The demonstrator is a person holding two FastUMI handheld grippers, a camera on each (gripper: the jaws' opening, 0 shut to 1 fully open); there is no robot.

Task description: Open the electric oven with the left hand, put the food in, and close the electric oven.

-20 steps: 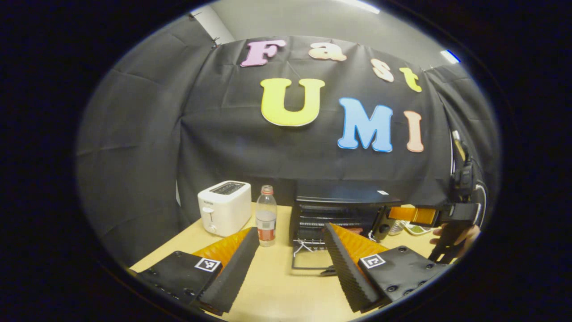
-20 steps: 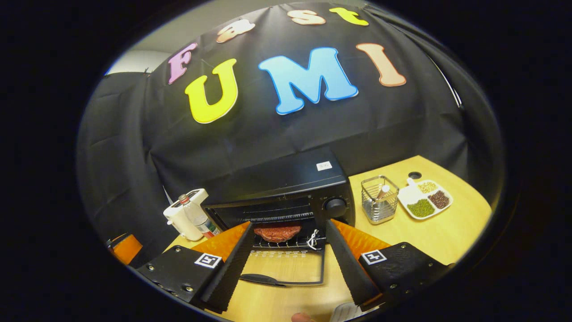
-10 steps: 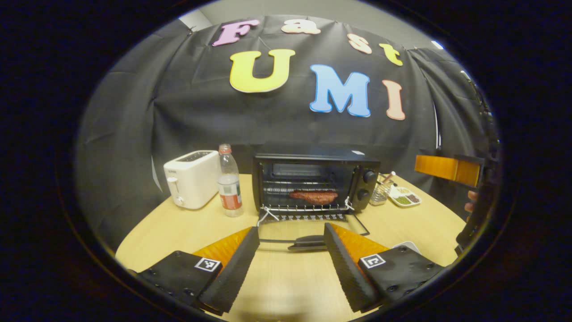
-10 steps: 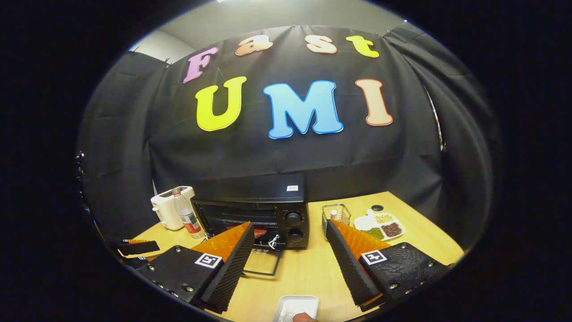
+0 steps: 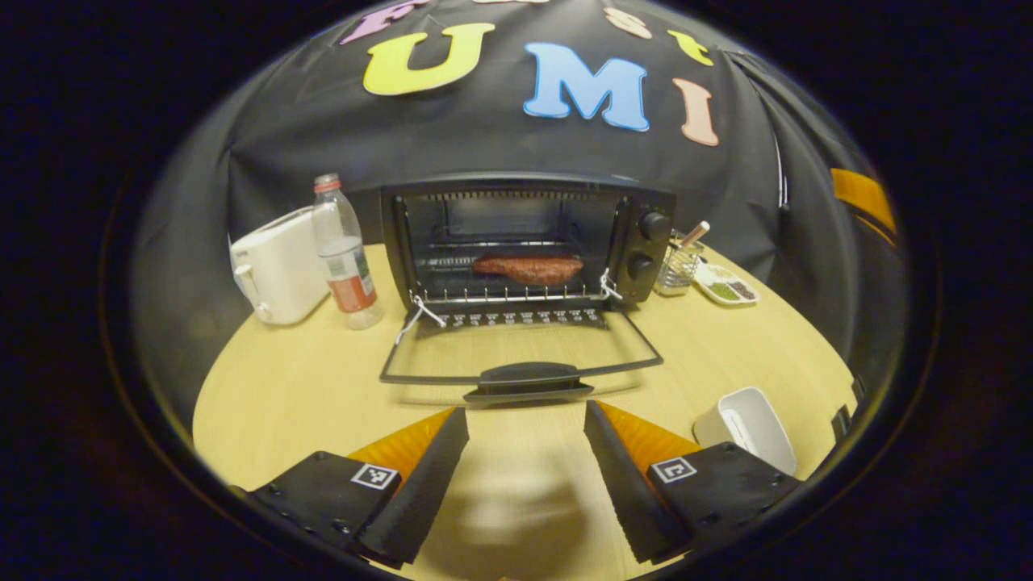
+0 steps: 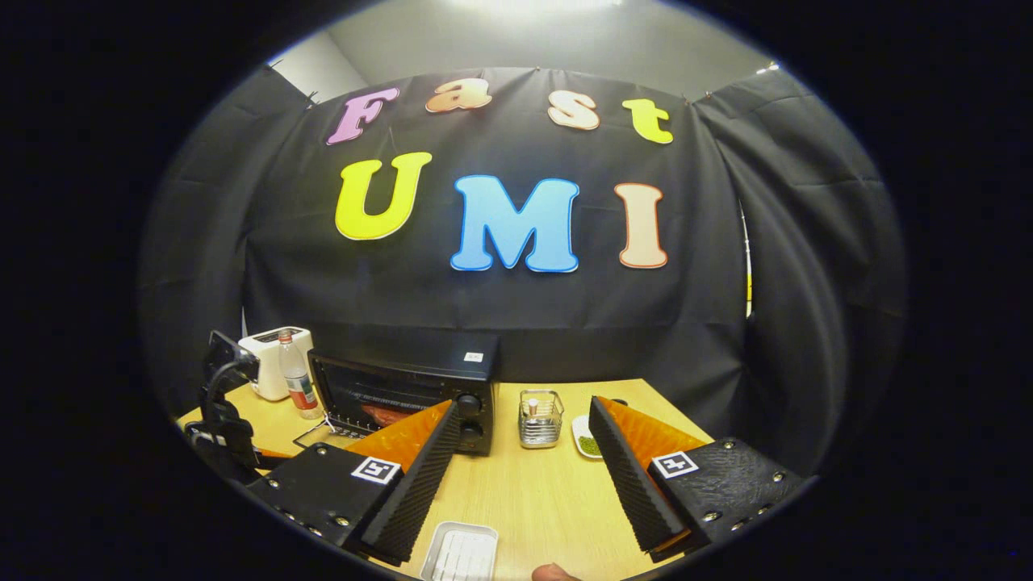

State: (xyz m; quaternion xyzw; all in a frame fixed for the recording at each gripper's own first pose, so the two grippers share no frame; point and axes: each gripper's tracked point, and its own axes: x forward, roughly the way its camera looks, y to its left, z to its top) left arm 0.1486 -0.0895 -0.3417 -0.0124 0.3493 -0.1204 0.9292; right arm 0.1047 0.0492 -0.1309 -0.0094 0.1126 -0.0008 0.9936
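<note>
The black electric oven (image 5: 524, 238) stands at the back of the wooden table, its glass door (image 5: 520, 351) folded flat toward me. A reddish slab of meat (image 5: 529, 268) lies on the wire rack inside. My left gripper (image 5: 524, 476) hovers open just in front of the door handle (image 5: 526, 378), nothing between its fingers. In the right gripper view the oven (image 6: 407, 387) sits far off at the left with the meat (image 6: 386, 414) inside, and my right gripper (image 6: 523, 476) is open and empty, back from the table. The left gripper's body (image 6: 222, 420) shows at the left edge there.
A white toaster (image 5: 274, 266) and a water bottle (image 5: 343, 242) stand left of the oven. A wire holder (image 5: 678, 262) and a divided dish (image 5: 726, 286) sit to its right. A white tray (image 5: 746, 424) lies near the front right; the tray (image 6: 460, 553) also shows below my right gripper.
The left gripper has swung round to face the oven and come close to the open door's handle. The right gripper has pulled back and up, away from the oven, leaving the meat inside.
</note>
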